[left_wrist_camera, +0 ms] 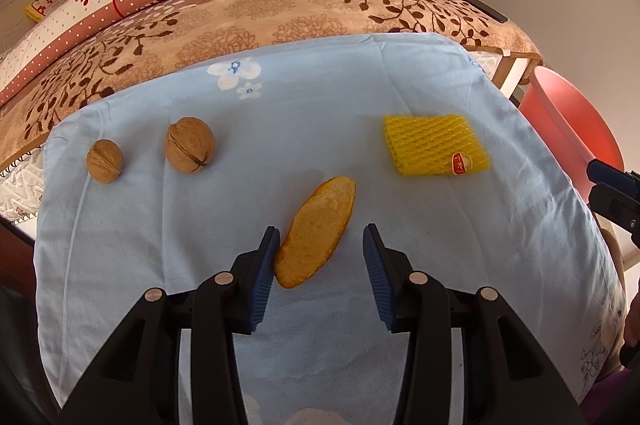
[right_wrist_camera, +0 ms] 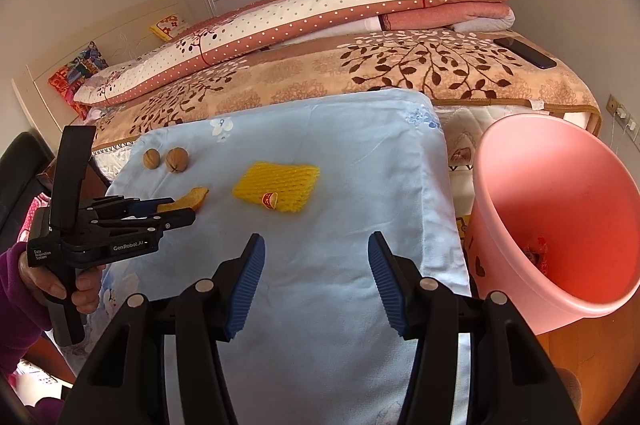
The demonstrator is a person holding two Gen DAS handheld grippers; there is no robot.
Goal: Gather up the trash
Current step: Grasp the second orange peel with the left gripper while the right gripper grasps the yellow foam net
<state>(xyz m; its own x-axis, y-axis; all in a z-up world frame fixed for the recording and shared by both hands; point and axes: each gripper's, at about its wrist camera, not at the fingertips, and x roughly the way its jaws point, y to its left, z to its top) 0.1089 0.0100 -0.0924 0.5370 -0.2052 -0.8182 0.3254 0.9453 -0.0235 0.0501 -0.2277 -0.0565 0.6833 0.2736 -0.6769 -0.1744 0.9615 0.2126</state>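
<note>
Step in hand: grasping peel (left_wrist_camera: 316,231) with left gripper (left_wrist_camera: 320,245). Jaws wide open, holding nothing; left pad touching or just beside peel's near-left edge, right pad apart from it. Peel lying flat on blue pillow (left_wrist_camera: 160,265), slanted toward 1 o'clock, near end between jaws. Next move, by judgement: ease forward a bit, centre peel, close, lift, carry right to bin (right_wrist_camera: 560,217). Thin and flat on soft cloth, so risk of pinching fabric or sliding peel.

Right gripper (right_wrist_camera: 316,253) parked low over near end of pillow, jaws wide open, empty.

Further out at 1 o'clock from left gripper: yellow foam net (left_wrist_camera: 434,147) with red sticker, flat, well apart from peel. At 10–11 o'clock: two walnuts (left_wrist_camera: 190,145), (left_wrist_camera: 104,161), near each other, not touching. Trash or not, cannot tell.

Bin pink, at 2 o'clock from right gripper, beside pillow's right edge, something red inside. Path to bin passes near right gripper.

Beyond: bed with brown leaf blanket (right_wrist_camera: 400,73), folded quilts (right_wrist_camera: 320,9), phone (right_wrist_camera: 524,53) at far right.
</note>
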